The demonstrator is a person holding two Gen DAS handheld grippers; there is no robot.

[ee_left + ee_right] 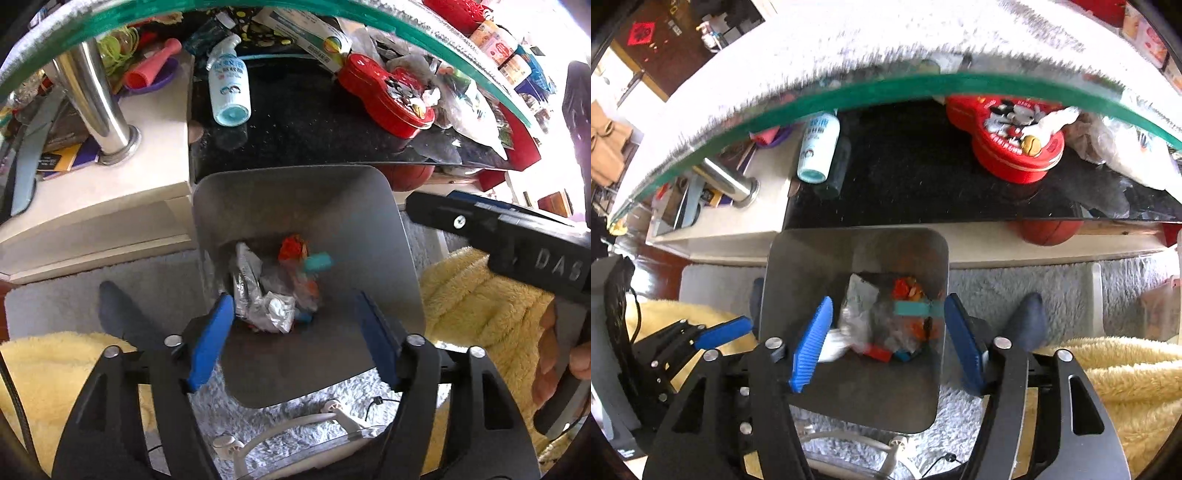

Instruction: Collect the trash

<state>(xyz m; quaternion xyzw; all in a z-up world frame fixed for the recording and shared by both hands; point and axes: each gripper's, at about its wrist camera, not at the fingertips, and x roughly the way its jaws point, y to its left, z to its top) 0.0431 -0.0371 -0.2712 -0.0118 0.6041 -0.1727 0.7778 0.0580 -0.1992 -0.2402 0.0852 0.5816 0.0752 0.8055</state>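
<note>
Left tongs [295,339] spread wide, empty, poised over the open mouth of the grey bin [399,258]. Right tongs [886,339] likewise spread, nothing between the blue pads [812,343], above the same bin [783,295].

Bin stands on grey carpet [1015,291], its far rim close against the low surface's lower ledge [849,192]. Green-edged glass top [886,86] overhangs above. Yellow fleece [1126,376] flanks both sides.

Right tool's body [517,240] crosses the left view; raised letters "DAS" legible.

Inside bin: trash [273,288], lying on the bottom: crumpled silver foil wrapper, orange scraps, teal piece, clear plastic.

On ledge: white bottle [229,88] lying down, teal base, label unreadable; red Mickey Mouse tin [1015,140]. Basketball [1049,232] beneath ledge.
</note>
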